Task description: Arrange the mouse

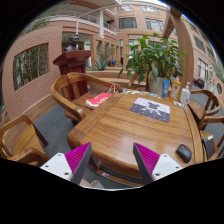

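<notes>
On the wooden desk (120, 125), at its near right corner, sits the dark mouse (184, 152), just beyond and to the right of the right finger. The hand-held gripper (112, 160) hovers released above the desk's near edge, its pink pads (146, 158) spread wide with nothing between them. Farther along the desk lie a magazine (150, 108) and a red item (98, 99), well apart from the mouse. Wooden chairs (22, 135) flank the desk; a potted plant (152, 55) stands behind it.
</notes>
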`<state>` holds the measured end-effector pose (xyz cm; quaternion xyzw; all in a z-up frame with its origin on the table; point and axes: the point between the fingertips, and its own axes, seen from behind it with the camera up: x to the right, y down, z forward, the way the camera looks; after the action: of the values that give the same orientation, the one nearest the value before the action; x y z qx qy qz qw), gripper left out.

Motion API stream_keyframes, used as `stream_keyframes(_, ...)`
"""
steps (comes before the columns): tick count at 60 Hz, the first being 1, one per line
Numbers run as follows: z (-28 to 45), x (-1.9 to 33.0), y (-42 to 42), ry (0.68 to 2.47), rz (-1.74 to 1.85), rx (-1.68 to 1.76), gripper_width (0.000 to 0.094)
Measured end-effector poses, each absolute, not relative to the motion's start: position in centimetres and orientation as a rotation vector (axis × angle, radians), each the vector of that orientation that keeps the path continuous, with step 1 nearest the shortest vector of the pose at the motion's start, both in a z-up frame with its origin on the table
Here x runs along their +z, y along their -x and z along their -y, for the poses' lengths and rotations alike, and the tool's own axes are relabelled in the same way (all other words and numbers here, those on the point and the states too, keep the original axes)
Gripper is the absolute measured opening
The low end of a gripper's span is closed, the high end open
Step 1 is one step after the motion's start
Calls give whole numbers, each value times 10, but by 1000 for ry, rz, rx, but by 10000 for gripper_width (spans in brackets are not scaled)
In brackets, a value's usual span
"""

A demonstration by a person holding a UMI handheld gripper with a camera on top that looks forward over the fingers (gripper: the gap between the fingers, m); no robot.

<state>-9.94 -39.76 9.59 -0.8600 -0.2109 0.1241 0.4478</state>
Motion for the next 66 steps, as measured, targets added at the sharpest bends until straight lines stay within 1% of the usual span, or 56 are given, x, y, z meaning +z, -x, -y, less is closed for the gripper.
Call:
stream_keyframes(3, 401, 86, 89, 2162, 505, 284, 852)
stream_keyframes(7, 404, 62, 60, 2205, 479, 253, 851)
stream_keyframes(8, 407, 70, 64, 2218, 471, 244, 851)
stream_keyframes(9, 402, 49, 44, 2226, 463, 236, 851)
stream_keyframes(15, 400, 17, -11, 2290, 402, 177, 851)
stream_keyframes(23, 382, -5, -89, 2323, 257, 85, 853)
stream_keyframes(31, 350, -9, -162, 2286, 122, -45, 849)
stream_keyframes(36, 327, -7, -191, 2253, 79, -88, 850)
stream_keyframes(47, 283, -9, -207, 2219, 73, -62, 854)
stream_keyframes(57, 247, -9, -211, 2184, 75, -50, 840)
stream_keyframes(62, 235, -10, -211, 2182, 56, -28, 790)
stream_keyframes(66, 223, -12, -208, 2179, 52, 5, 683)
